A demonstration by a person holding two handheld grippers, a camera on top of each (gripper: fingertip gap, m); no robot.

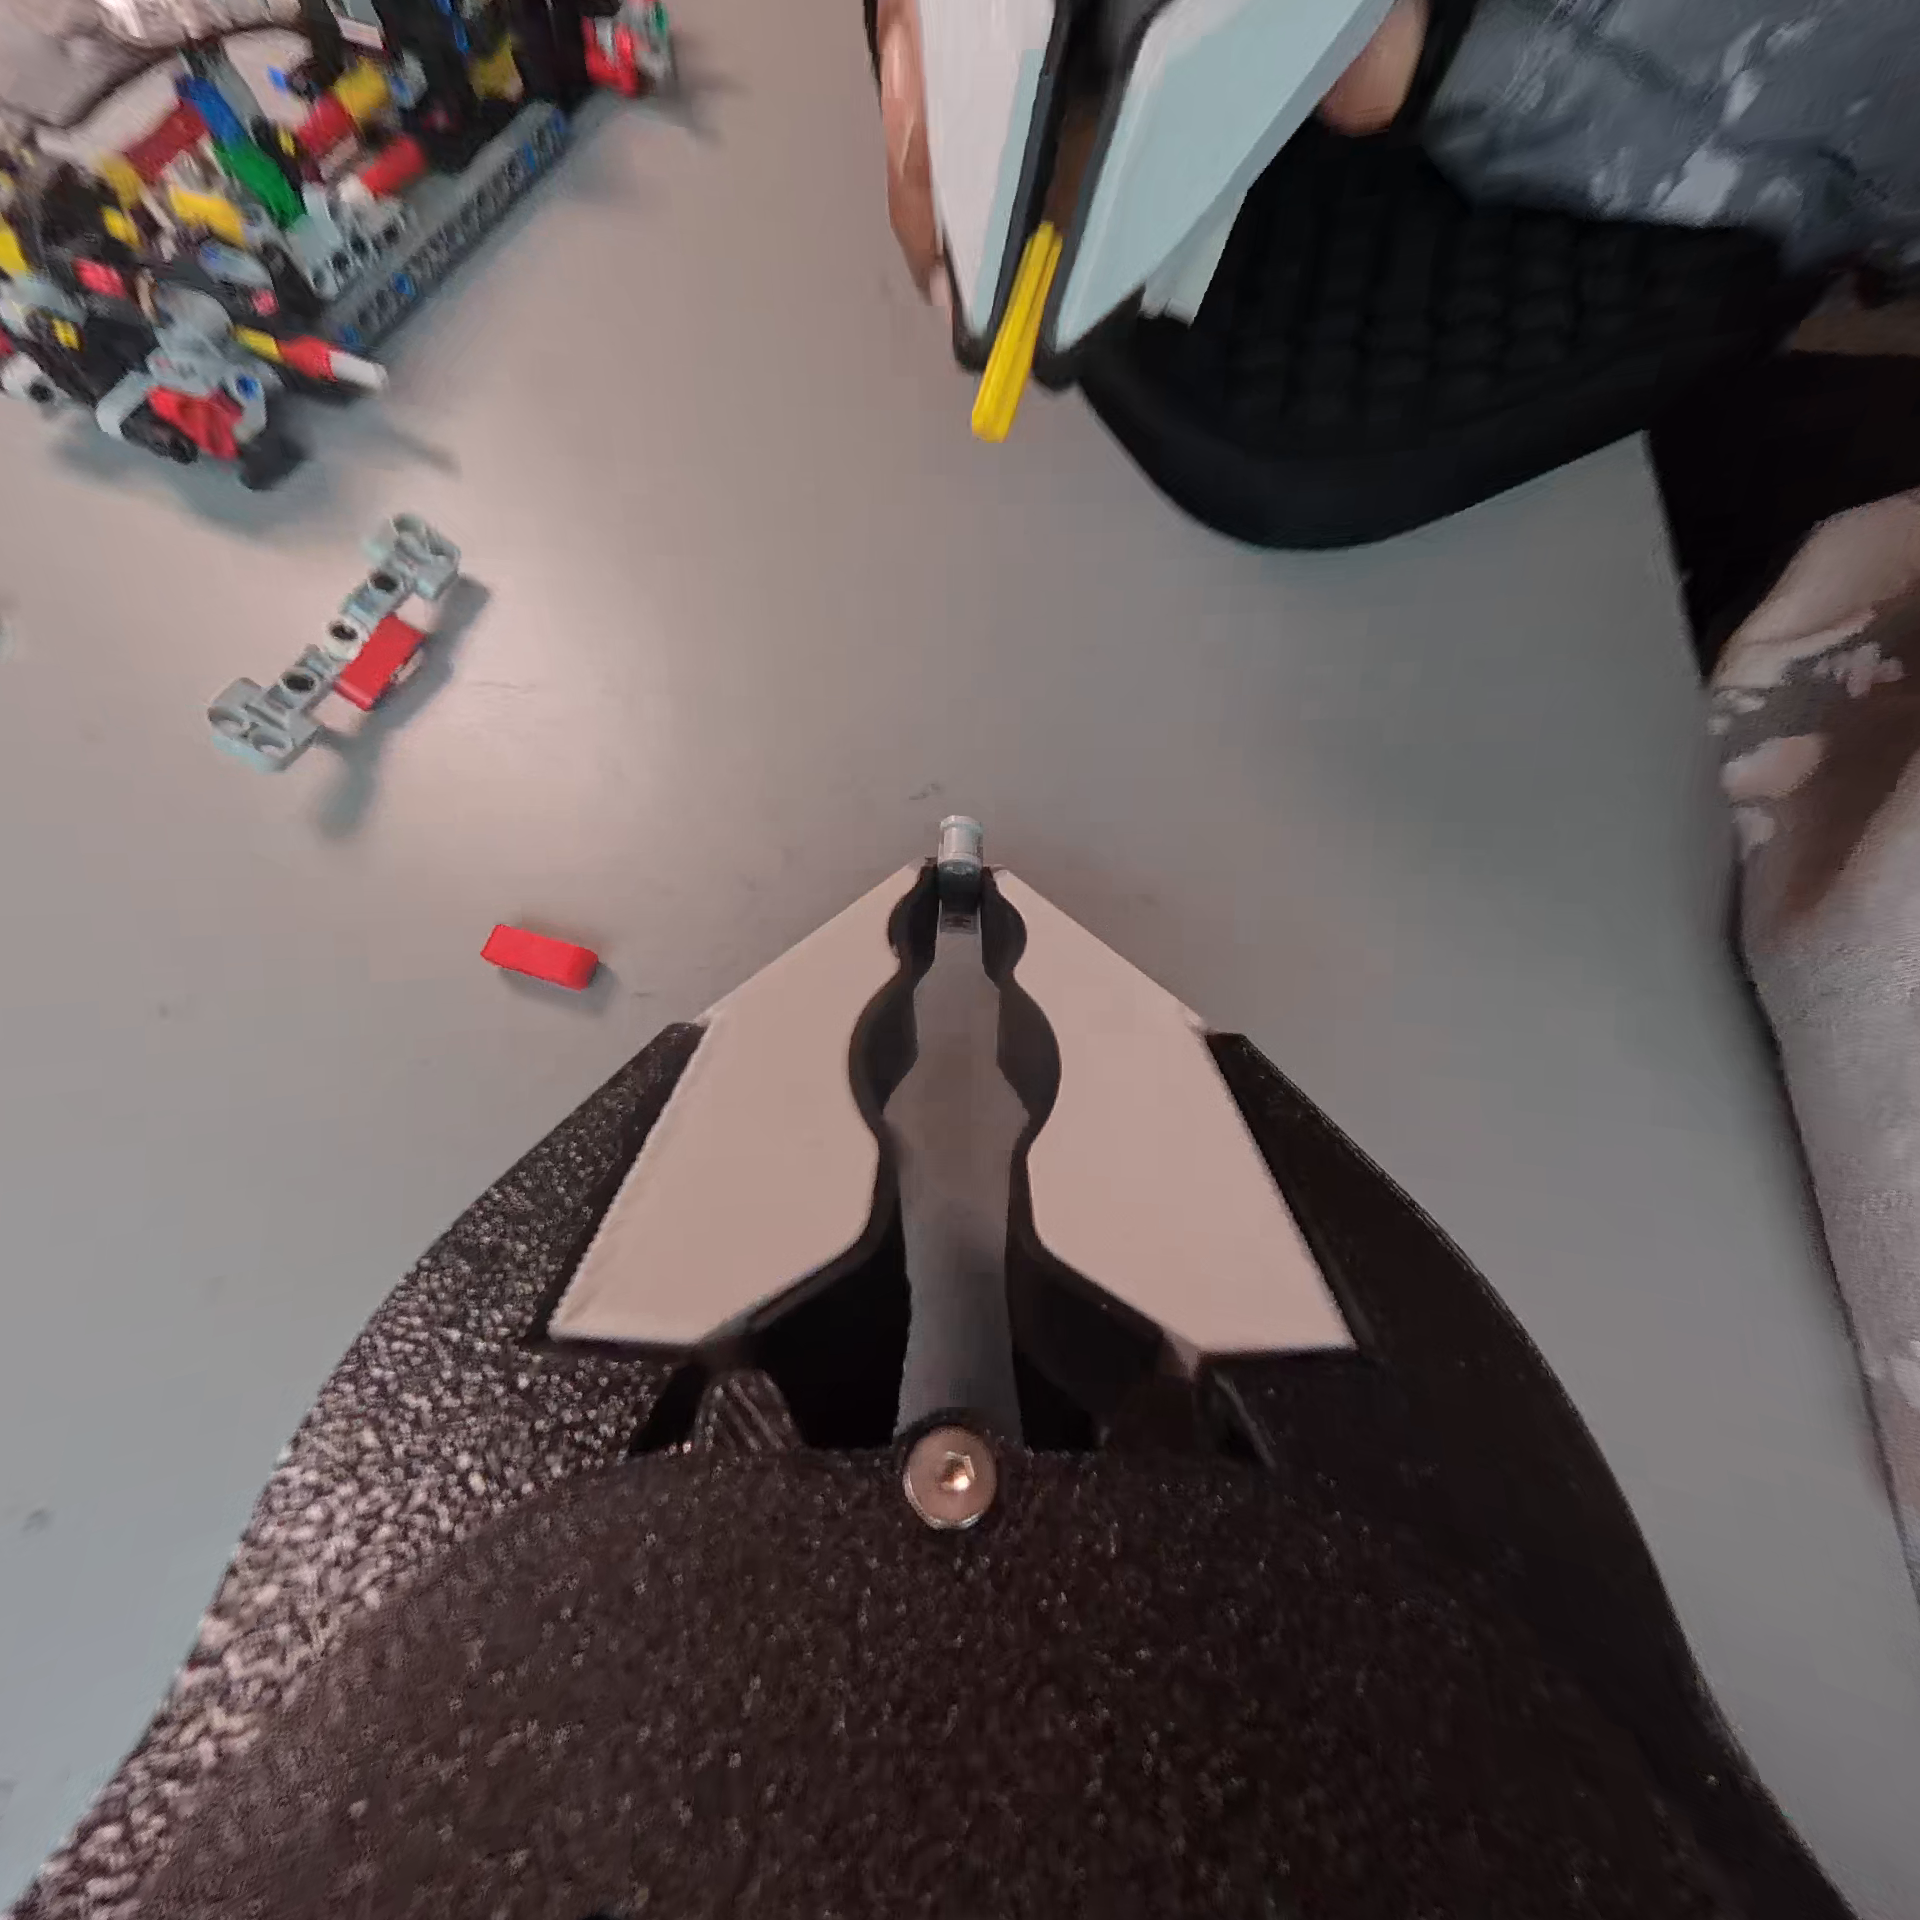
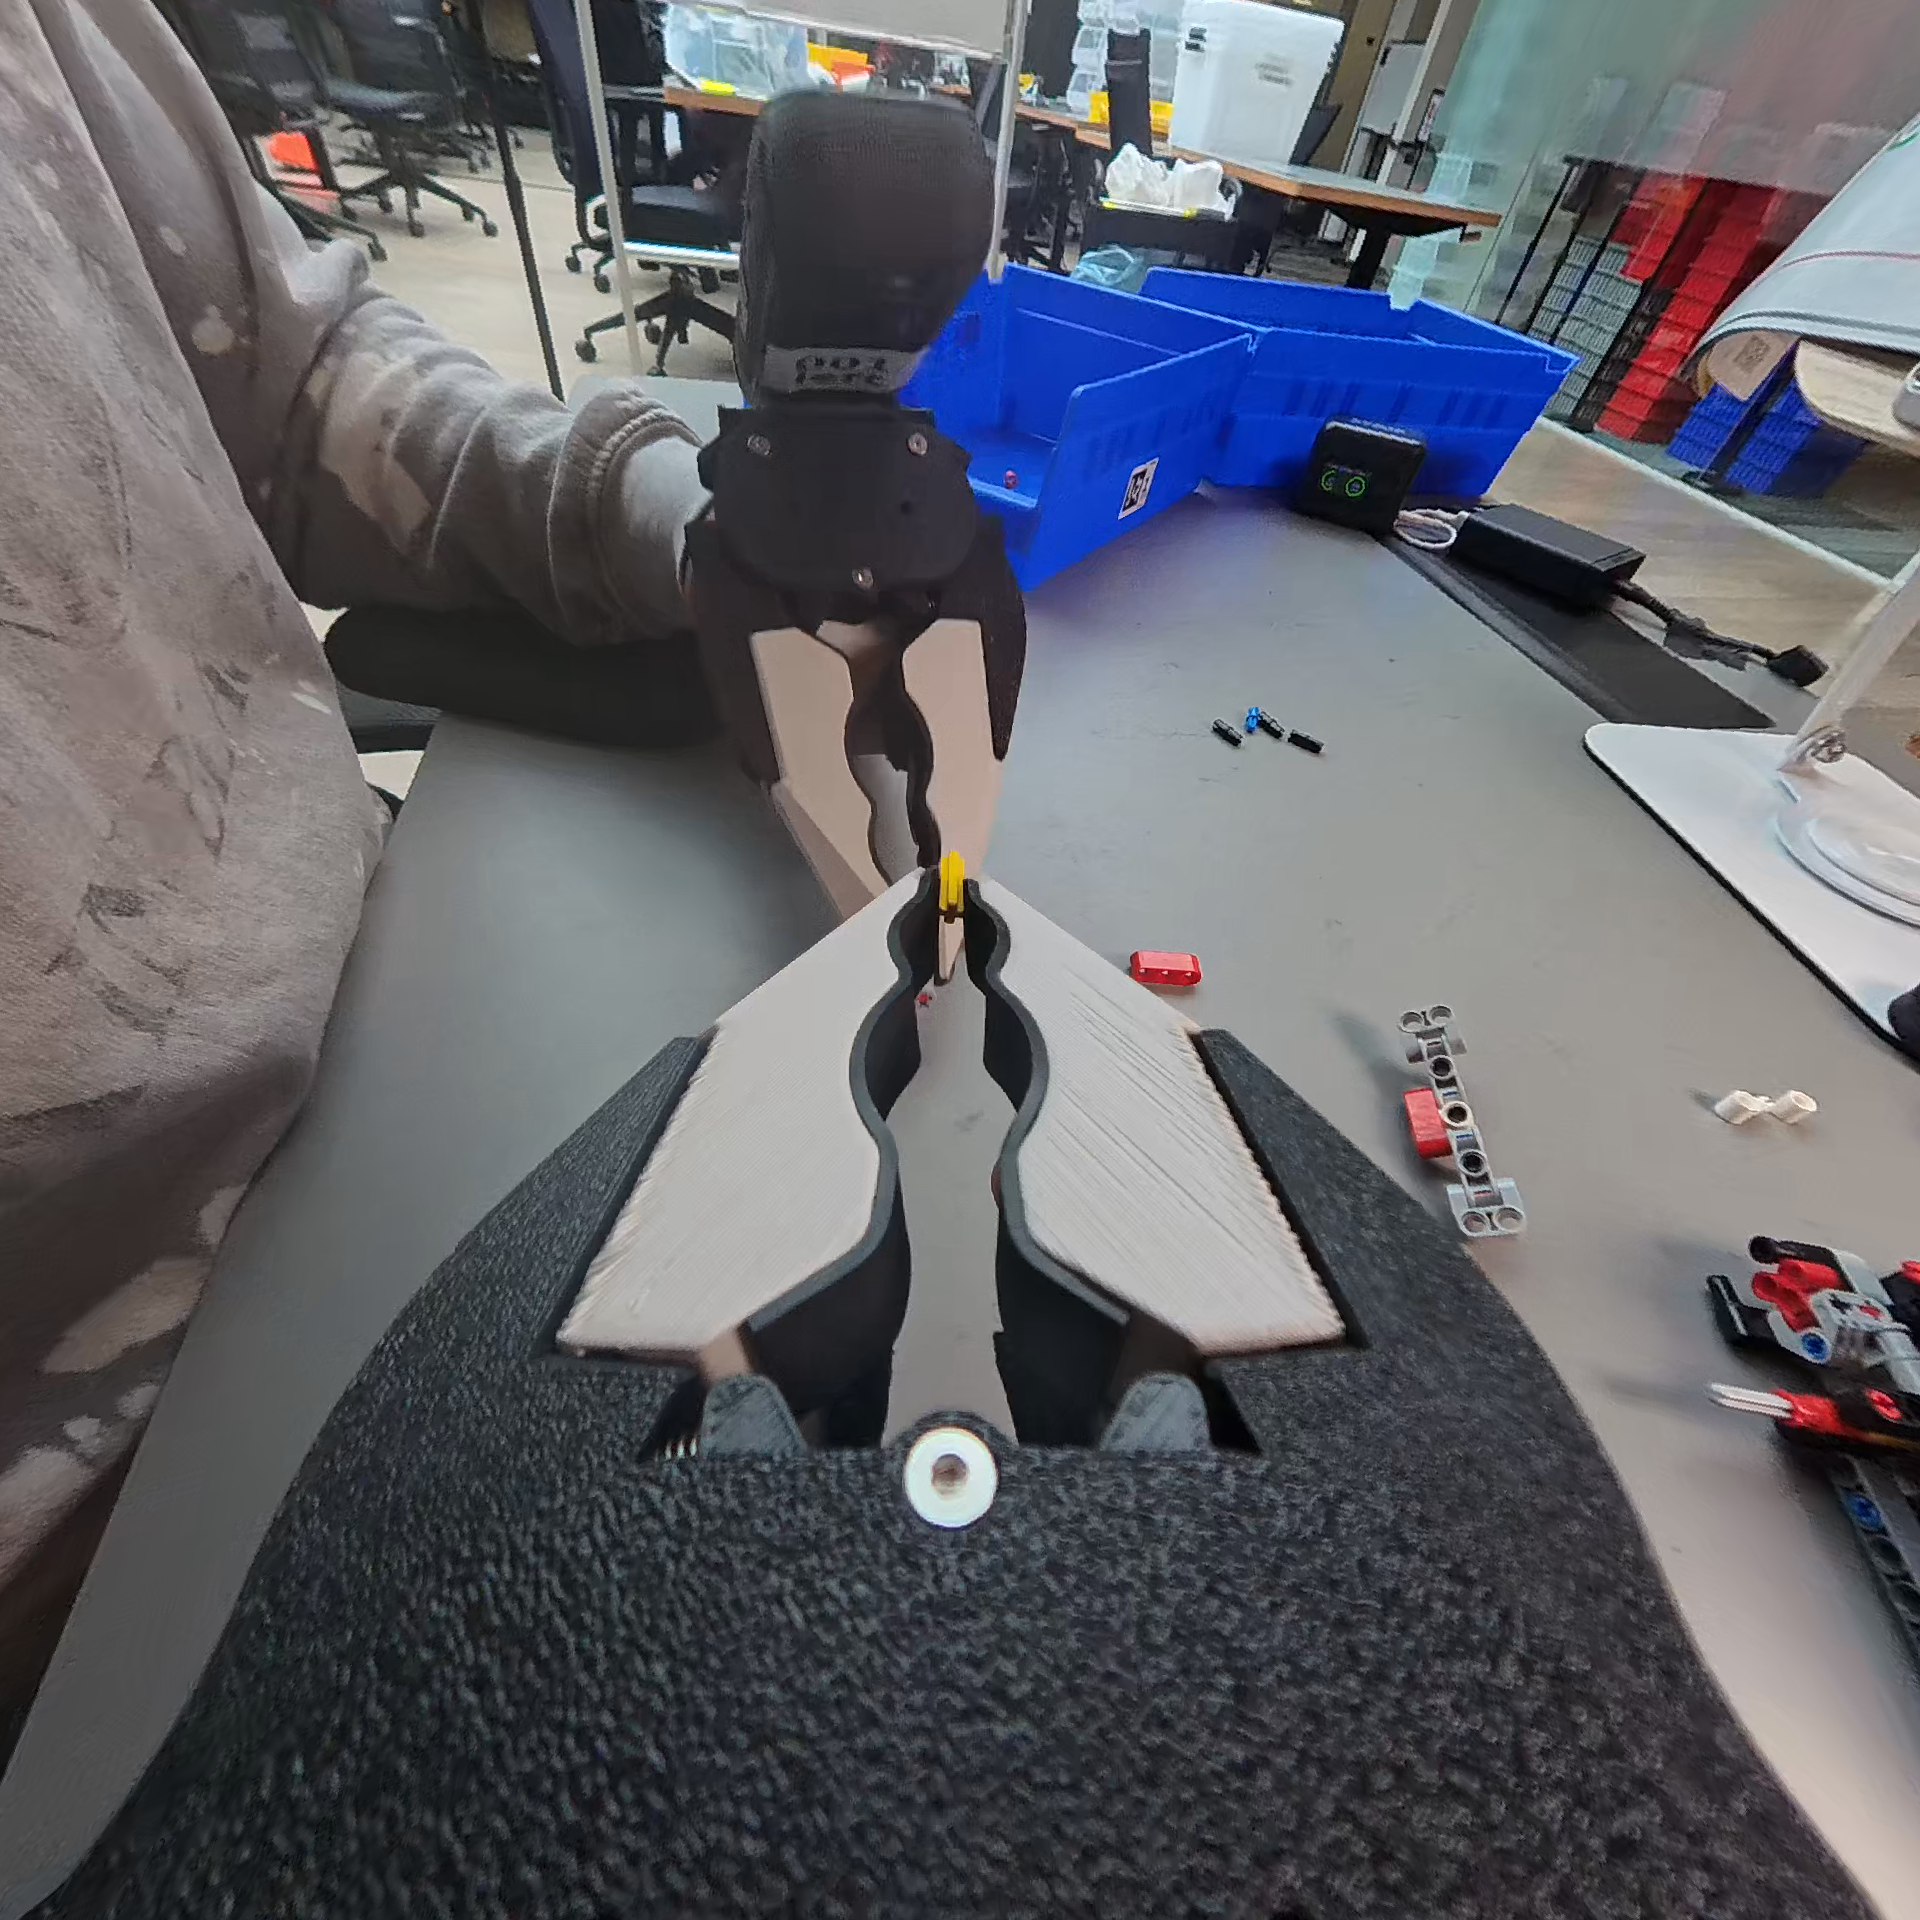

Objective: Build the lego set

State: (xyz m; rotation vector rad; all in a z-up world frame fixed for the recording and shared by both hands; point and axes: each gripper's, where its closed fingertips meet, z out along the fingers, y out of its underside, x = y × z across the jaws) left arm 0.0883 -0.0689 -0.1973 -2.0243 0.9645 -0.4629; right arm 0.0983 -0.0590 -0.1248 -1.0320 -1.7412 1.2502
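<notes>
My left gripper (image 1: 958, 871) is shut on a small grey bush (image 1: 958, 840), held above the grey table (image 1: 1299, 831). My right gripper (image 2: 951, 896) is shut on a yellow axle (image 2: 950, 883); in the left wrist view it hangs at the top (image 1: 1023, 301) with the yellow axle (image 1: 1013, 343) pointing down toward my left gripper. In the right wrist view the left gripper (image 2: 925, 847) faces mine, its tips just behind the axle. A grey beam with a red piece (image 1: 338, 644) lies on the table, also in the right wrist view (image 2: 1460, 1122). A loose red beam (image 1: 540, 954) lies nearby, also (image 2: 1166, 966).
The large multicoloured lego build (image 1: 208, 229) stands at the far left, also (image 2: 1839, 1361). Blue bins (image 2: 1226, 395), a small black device (image 2: 1359, 470), loose black and blue pins (image 2: 1262, 727), a white piece (image 2: 1766, 1107) and a lamp base (image 2: 1745, 831) sit on the table. A person's sleeve (image 2: 156, 727) is at left. The grippers' ends are close to 8 cm from one another.
</notes>
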